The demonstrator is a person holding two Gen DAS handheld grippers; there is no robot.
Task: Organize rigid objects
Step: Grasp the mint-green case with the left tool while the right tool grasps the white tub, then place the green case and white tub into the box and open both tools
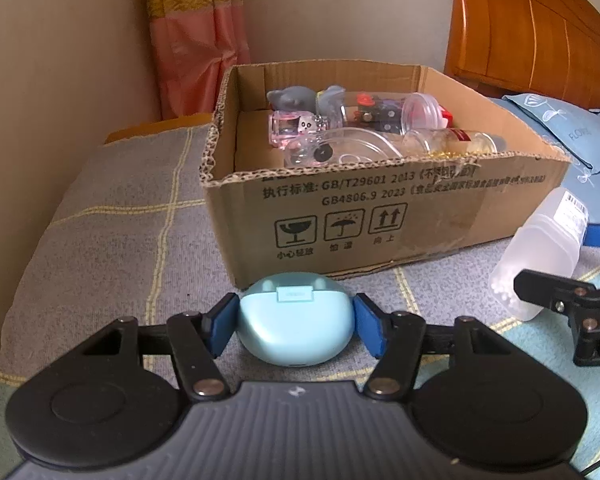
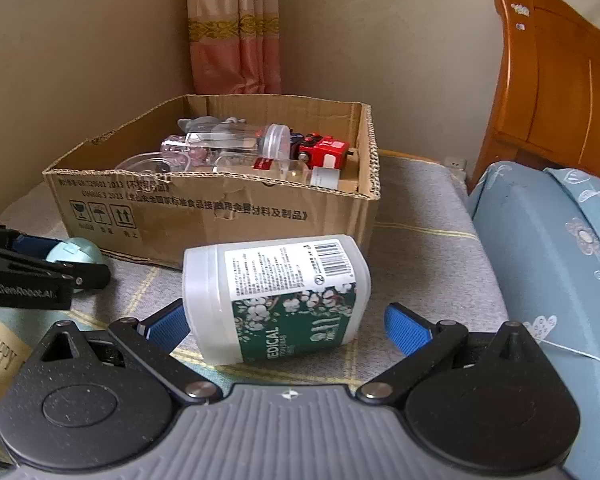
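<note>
Earbud case (image 1: 296,318) — pale blue, egg-shaped — sits low in the centre of my left wrist view, clamped between the blue pads of my left gripper (image 1: 295,326), on the grey checked bedspread (image 1: 112,208) just in front of the cardboard box (image 1: 380,216). On the box's near wall I read "GB/T29601 2013" and "GB4806.9 2023" above three handling symbols; its cut rim is ragged. Inside lie a grey figure (image 1: 290,98), a clear jar (image 1: 384,112), a pink-tinted clear toy car (image 1: 296,128) and, seen from the right wrist, a red toy truck (image 2: 324,152).

My right gripper (image 2: 286,326) has its jaws wide around a translucent cotton-swab tub (image 2: 276,296) lying on its side — the left pad (image 2: 168,326) touches it, the right pad stands clear. Its green label reads "EDICAL", with a barcode above. "GenRobot.AI" shows on the left gripper's side at the left edge of the right view.

Bare bedspread lies left of the box; a blue pillow (image 2: 548,264) and a wooden headboard (image 2: 556,92) crowd the right.
</note>
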